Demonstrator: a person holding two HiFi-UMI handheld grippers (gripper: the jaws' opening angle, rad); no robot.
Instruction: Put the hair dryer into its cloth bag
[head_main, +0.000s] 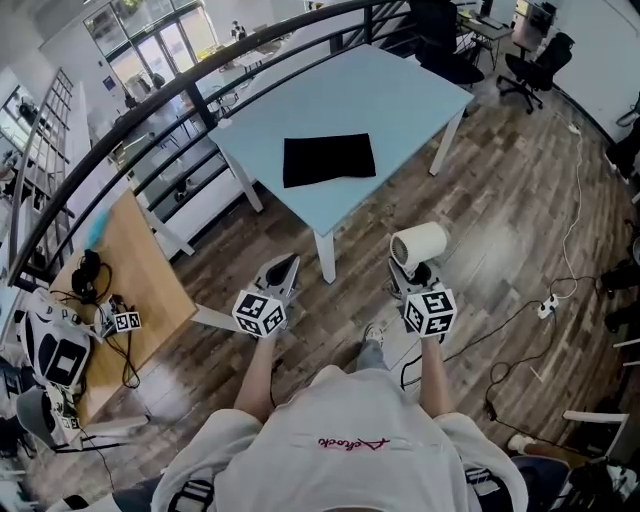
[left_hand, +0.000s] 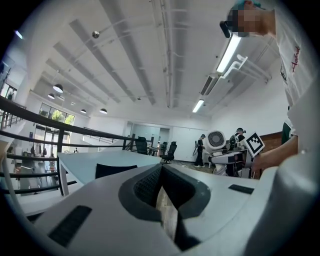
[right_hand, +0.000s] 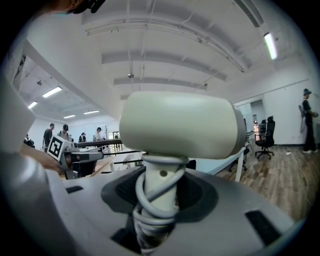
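A white hair dryer (head_main: 418, 246) stands upright in my right gripper (head_main: 408, 274), which is shut on its cord-wrapped handle (right_hand: 156, 196); its barrel (right_hand: 180, 124) fills the right gripper view. The black cloth bag (head_main: 328, 159) lies flat on the light blue table (head_main: 400, 90), ahead of both grippers and apart from them. It shows as a dark patch (left_hand: 115, 170) in the left gripper view. My left gripper (head_main: 284, 268) is shut with nothing in it, held over the floor short of the table's near corner. The dryer (left_hand: 216, 140) also appears at the right of that view.
A black railing (head_main: 190, 85) runs behind the table. A wooden bench (head_main: 120, 290) with gear and cables stands at the left. Office chairs (head_main: 530, 60) are at the far right, and a cable with a power strip (head_main: 547, 305) lies on the wooden floor.
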